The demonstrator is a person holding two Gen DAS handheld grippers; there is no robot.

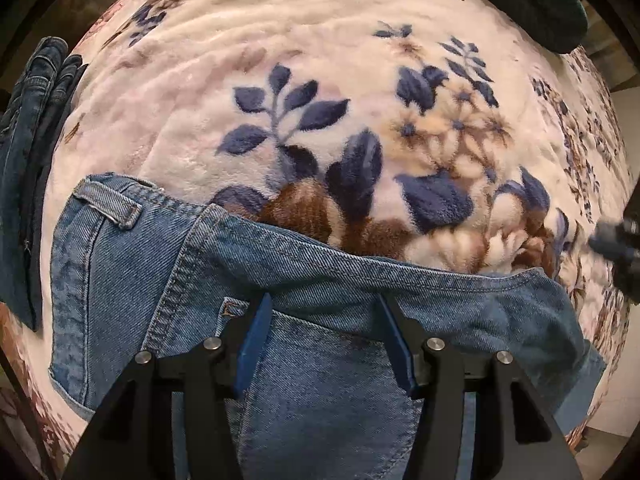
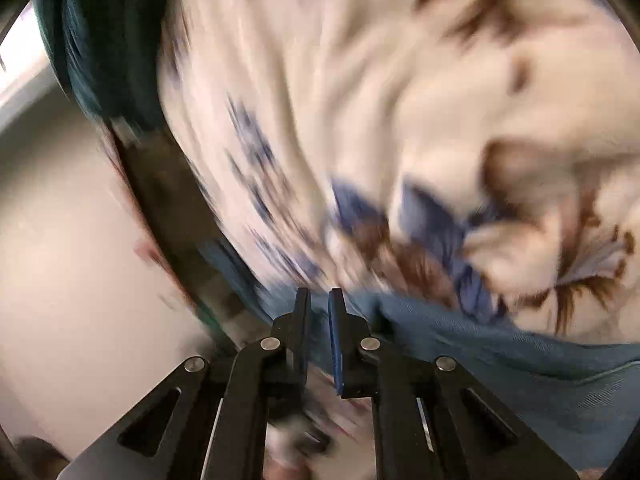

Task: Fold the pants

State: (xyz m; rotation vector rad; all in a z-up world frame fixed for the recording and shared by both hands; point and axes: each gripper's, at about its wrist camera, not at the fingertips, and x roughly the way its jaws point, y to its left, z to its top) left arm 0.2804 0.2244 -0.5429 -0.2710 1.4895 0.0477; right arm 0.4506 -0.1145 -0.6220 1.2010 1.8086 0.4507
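Left wrist view, faded blue denim pants (image 1: 320, 280), rumpled on floral blanket (image 1: 360, 120)

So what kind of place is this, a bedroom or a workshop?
Most likely a bedroom or other home room, though little beyond the bed shows. A plush floral blanket covers a wide soft surface, light-blue jeans lie on it, and darker jeans are piled at its edge.

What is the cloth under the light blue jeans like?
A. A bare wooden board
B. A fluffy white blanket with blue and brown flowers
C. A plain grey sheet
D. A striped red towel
B: the jeans lie on a plush white blanket printed with blue leaves and brown and cream flowers, clear in the left wrist view.
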